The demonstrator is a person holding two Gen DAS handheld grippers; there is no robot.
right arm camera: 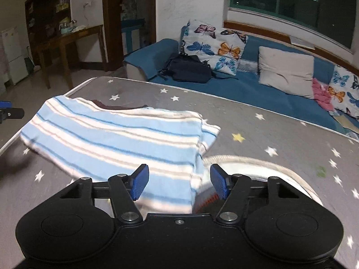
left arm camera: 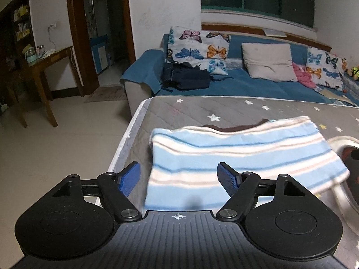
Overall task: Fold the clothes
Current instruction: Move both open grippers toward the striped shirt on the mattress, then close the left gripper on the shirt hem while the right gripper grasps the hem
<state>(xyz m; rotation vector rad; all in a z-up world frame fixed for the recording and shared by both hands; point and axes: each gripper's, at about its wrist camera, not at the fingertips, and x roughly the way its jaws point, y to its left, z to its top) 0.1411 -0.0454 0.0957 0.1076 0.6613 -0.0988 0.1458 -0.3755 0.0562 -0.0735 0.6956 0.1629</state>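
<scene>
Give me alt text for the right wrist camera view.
The open right gripper hovers over a folded blue-and-white striped garment on a grey star-print mattress; a white basket rim lies just right, a blue sofa behind.

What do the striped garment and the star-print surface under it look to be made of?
Striped garment: soft knit cloth, likely cotton, matte, with limp draping edges. Star-print surface: quilted fabric with stitched diagonal lines and a matte grey face; probably a mattress cover.

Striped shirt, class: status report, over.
Left gripper open, right gripper open, both empty. Striped shirt folded on star mattress. White basket beside its right edge.
</scene>
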